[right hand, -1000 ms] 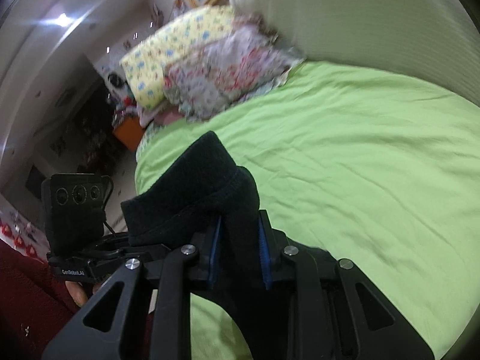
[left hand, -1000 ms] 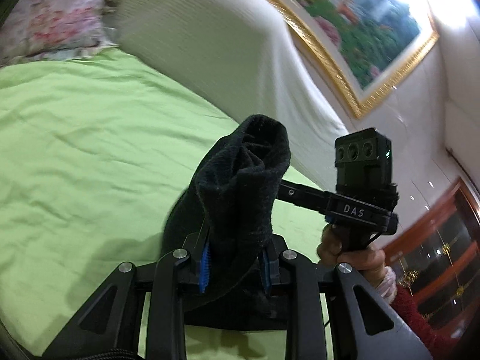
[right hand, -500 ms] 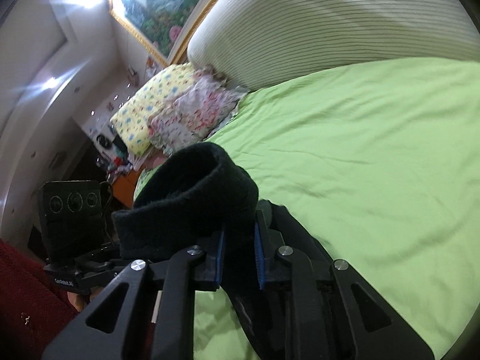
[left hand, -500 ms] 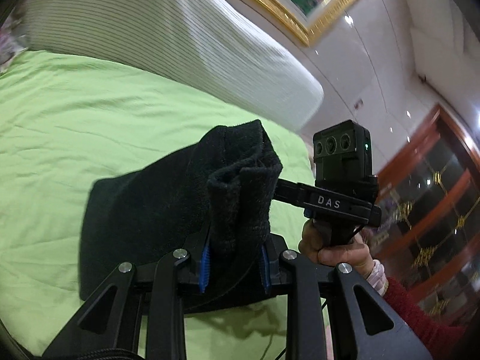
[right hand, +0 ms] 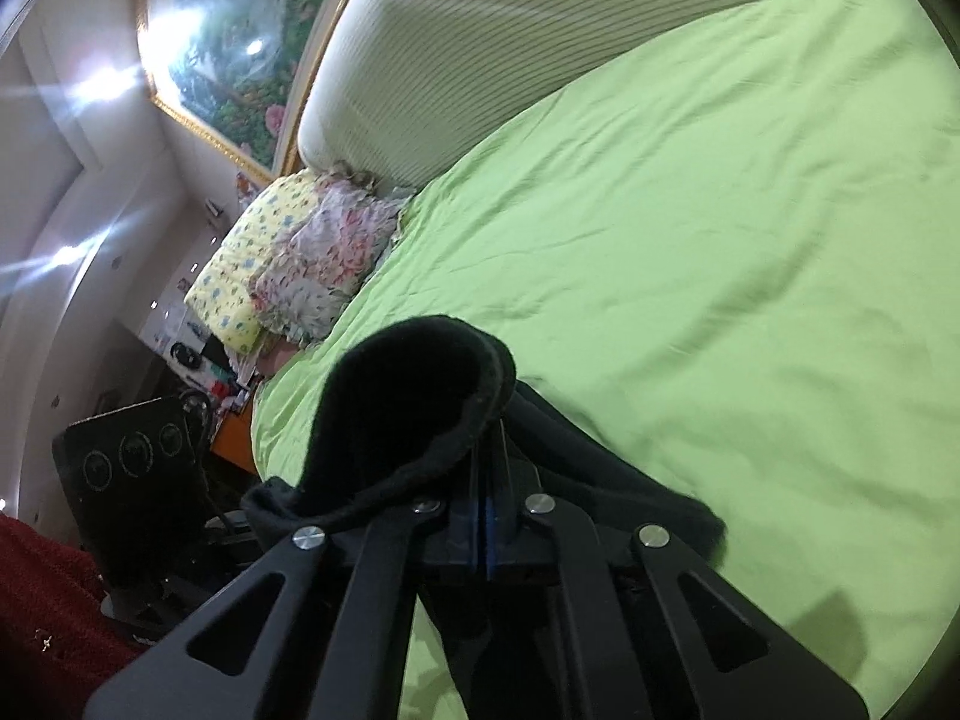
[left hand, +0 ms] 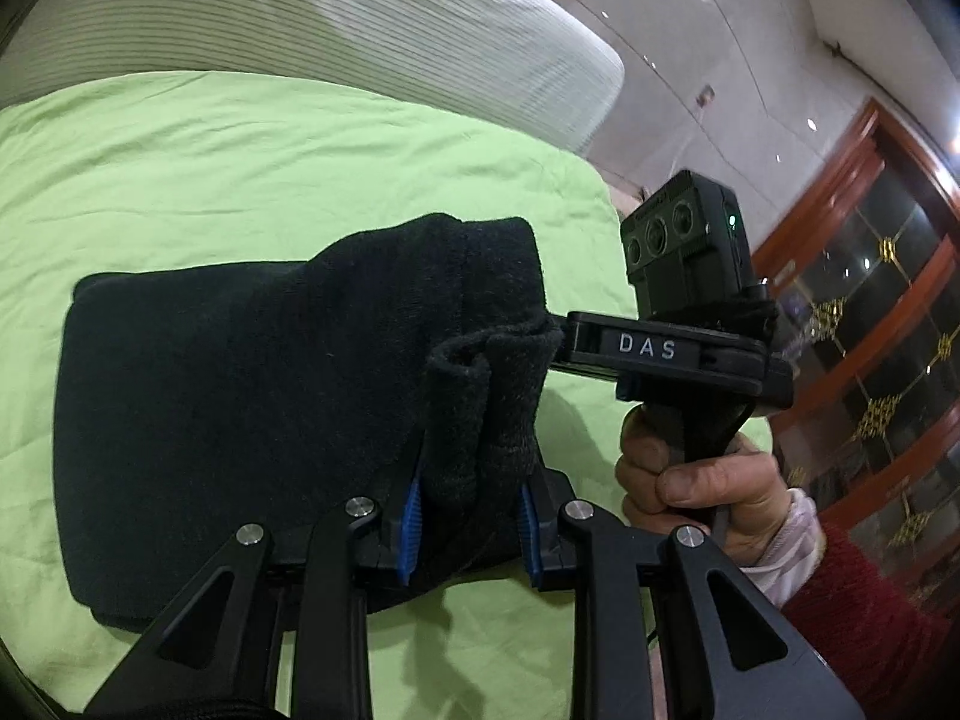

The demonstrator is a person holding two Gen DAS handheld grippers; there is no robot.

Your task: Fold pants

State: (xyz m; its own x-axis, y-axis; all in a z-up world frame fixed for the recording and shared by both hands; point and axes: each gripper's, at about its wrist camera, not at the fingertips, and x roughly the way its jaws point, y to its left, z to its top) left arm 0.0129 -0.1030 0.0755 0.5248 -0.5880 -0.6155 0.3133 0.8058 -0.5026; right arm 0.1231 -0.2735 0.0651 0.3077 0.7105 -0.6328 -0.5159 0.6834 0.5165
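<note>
We have swung the black knitted pants [left hand: 240, 396] over onto themselves on the green bed sheet [left hand: 240, 168]; left tongs [left hand: 468, 516] grip a thick bunch, right tongs [right hand: 489, 510] have pinched shut on the hem.

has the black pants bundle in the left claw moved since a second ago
Yes. In the left wrist view the black pants hung bunched up before; now they lie spread on the green sheet, lower and further from the striped headboard.

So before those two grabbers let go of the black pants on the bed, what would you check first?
1. Left gripper pinching the black pants: ok.
2. Right gripper shut on the fabric: ok.
3. Lower layer lying flat on the green sheet: ok.
4. Top edges lined up with the layer below: cannot tell.
5. Held edge lowered onto the pile: not ok, it is raised.
6. Hand clear of the fabric: ok.
</note>
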